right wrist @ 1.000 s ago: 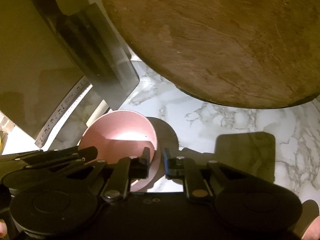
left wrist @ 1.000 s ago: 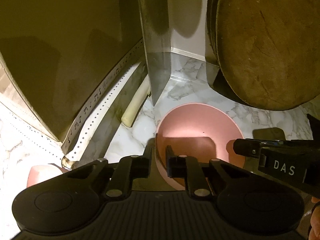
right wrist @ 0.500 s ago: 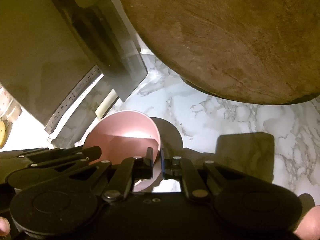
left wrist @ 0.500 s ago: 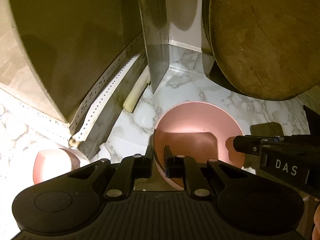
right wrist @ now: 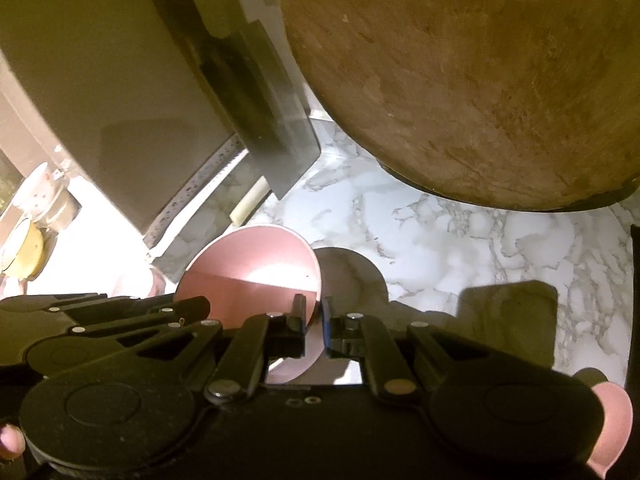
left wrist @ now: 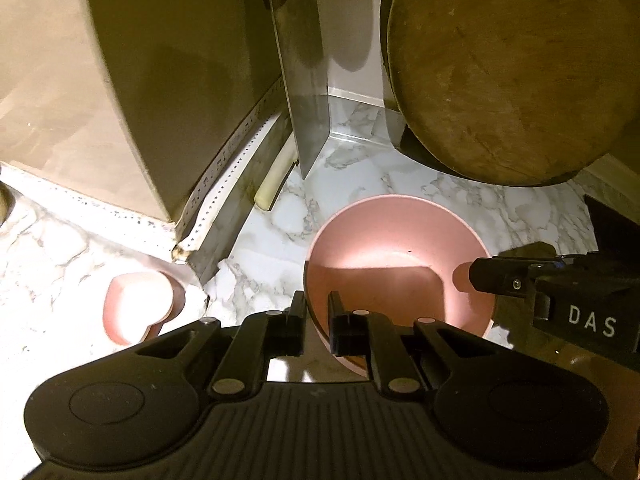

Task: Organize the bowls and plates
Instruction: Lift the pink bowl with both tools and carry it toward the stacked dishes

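Two hand-held grippers share one pink bowl [left wrist: 400, 252] between them, as I read my wrist views. My left hand-held gripper [left wrist: 317, 326] has its jaws pressed together on the bowl's near rim, one finger outside the wall and one inside. My right hand-held gripper [right wrist: 316, 326] pinches the rim on the opposite side in the same way; in the left view its black body marked DAS reaches in from the right edge to the bowl's right rim. The bowl hangs tilted above the marble counter [right wrist: 460, 248], with its round shadow on the stone just beside it. Behind it a cleaver [left wrist: 304, 80] hangs blade down in the corner, and a round wooden chopping board [left wrist: 512, 68] leans upright to its right. A pale cylindrical handle [left wrist: 274, 184] lies on the counter at the foot of the left wall. A second pink bowl [left wrist: 140, 306] sits on the counter to the left, well apart from the held one. Another pink dish [right wrist: 612, 428] shows at the bottom right corner of the right view; I cannot tell what it rests on.
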The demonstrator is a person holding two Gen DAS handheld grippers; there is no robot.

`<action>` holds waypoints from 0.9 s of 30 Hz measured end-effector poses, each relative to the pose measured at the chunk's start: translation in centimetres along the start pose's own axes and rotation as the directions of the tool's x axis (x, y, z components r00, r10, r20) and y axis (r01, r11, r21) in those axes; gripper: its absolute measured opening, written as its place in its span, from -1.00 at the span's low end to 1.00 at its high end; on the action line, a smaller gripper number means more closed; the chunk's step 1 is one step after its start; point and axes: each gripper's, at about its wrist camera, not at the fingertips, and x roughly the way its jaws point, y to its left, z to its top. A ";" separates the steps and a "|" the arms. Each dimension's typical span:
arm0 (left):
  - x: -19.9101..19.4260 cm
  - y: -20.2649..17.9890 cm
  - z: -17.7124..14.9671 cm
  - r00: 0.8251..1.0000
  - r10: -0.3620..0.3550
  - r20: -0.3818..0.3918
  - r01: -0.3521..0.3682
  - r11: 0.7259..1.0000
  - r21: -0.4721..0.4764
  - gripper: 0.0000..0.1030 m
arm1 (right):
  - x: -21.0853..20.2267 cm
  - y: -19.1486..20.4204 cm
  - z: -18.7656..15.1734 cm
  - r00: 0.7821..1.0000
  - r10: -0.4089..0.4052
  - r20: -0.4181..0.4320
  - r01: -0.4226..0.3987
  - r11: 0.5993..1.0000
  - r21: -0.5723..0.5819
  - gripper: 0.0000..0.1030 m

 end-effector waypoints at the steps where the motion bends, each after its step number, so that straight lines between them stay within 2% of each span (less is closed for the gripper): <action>1: -0.3 0.0 -0.1 1.000 -0.001 -0.002 0.001 1.000 -0.002 -0.80 | -0.4 0.1 -0.1 1.000 0.004 0.000 -0.004 1.000 -0.004 -0.86; 11: -4.3 -0.2 -2.6 1.000 -0.022 -0.016 0.022 1.000 0.010 -0.80 | -4.4 1.3 -1.6 0.999 0.052 0.000 -0.052 0.998 -0.046 -0.85; 20: -7.8 -0.9 -5.0 1.000 -0.006 -0.003 0.006 0.999 0.032 -0.79 | -6.6 2.2 -3.5 0.995 0.097 -0.025 -0.099 0.992 -0.081 -0.84; 27: -8.6 -0.9 -7.0 0.999 -0.005 -0.045 0.007 1.000 0.028 -0.79 | -7.4 2.9 -5.1 0.991 0.121 -0.052 -0.125 0.987 -0.100 -0.84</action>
